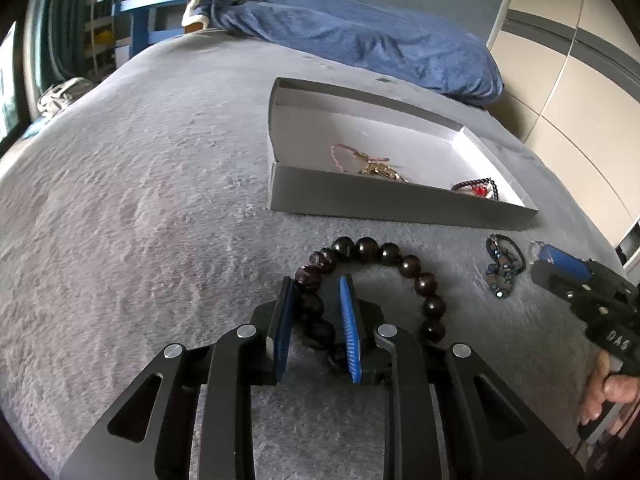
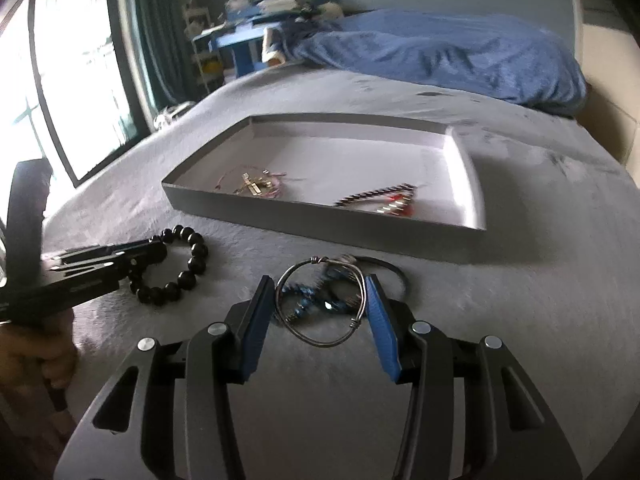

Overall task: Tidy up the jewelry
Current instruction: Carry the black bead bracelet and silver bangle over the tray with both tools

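A dark bead bracelet (image 1: 396, 258) (image 2: 188, 276) lies on the grey bed cover. My left gripper (image 1: 316, 280) (image 2: 158, 248) is open, a stretch of its beads between the blue pads with a gap at the right pad. A wire bangle (image 2: 320, 336) lies over a blue beaded piece (image 2: 304, 300) (image 1: 500, 276) and a black cord loop (image 2: 396, 272). My right gripper (image 2: 318, 277) (image 1: 538, 260) is open, its pads close on either side of the bangle. The grey box (image 1: 400, 208) (image 2: 320, 224) holds a pink cord with gold pieces (image 1: 372, 164) (image 2: 256, 184) and dark beads with red (image 1: 478, 188) (image 2: 380, 198).
A blue blanket (image 1: 380, 40) (image 2: 440, 48) is heaped at the far end of the bed. Wardrobe doors (image 1: 580, 80) stand to the right, a window (image 2: 72, 80) and a cluttered blue desk (image 1: 152, 12) to the left. A hand (image 1: 604, 392) (image 2: 36, 356) holds each gripper.
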Available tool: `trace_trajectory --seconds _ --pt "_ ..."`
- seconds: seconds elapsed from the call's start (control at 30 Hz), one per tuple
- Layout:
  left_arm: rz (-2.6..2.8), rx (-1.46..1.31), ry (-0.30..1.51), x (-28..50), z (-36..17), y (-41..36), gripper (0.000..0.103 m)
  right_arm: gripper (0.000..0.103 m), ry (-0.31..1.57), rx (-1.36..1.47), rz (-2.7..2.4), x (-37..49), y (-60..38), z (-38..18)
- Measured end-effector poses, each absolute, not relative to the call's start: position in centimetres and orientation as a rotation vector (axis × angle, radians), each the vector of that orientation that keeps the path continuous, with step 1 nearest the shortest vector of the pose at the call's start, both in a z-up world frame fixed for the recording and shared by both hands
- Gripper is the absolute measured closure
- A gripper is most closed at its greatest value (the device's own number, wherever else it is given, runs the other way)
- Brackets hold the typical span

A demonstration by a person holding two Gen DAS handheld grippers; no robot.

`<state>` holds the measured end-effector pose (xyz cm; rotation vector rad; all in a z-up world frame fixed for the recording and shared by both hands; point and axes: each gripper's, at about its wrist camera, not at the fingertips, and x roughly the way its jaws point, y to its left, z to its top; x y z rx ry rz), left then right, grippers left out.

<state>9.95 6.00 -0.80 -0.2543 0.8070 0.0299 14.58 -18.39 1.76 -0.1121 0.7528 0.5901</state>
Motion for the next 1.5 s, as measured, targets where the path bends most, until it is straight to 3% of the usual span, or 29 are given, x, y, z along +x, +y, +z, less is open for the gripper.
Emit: trace_trajectory --seconds 0.23,0.3,0.47,0.53,0.6,0.8,1.5 --pt "-0.012 -0.198 0.834 10.5 -0.9 4.8 0.062 0.057 0.795 -0.071 0.519 14.5 -22.8 0.8" --pt "-0.029 -0.171 0.849 10.9 -0.9 4.4 0.049 0.057 0.811 -0.072 0.499 14.4 -23.7 0.4" --pt "-0.031 -0.097 0.874 11.6 -1.1 3.4 0.044 0.057 0.841 -0.085 0.47 14.3 -24.0 -0.5" --pt "-0.027 -0.089 0.872 11.6 -1.0 3.4 0.049 0.057 0.848 -0.103 0.461 14.3 -23.7 -0.8" --pt "-0.013 -0.093 0.866 11.4 -1.0 3.5 0.062 0.056 0.851 -0.128 0.45 14.2 -23.4 -0.9" --pt "-0.022 -0.157 0.851 10.9 -0.7 4.6 0.088 0.052 0.851 -0.175 0.44 14.1 -22.9 -1.1" --pt "-0.168 -0.167 0.699 9.9 6.2 2.3 0.088 0.056 0.78 -0.027 0.507 14.9 -23.9 1.6"
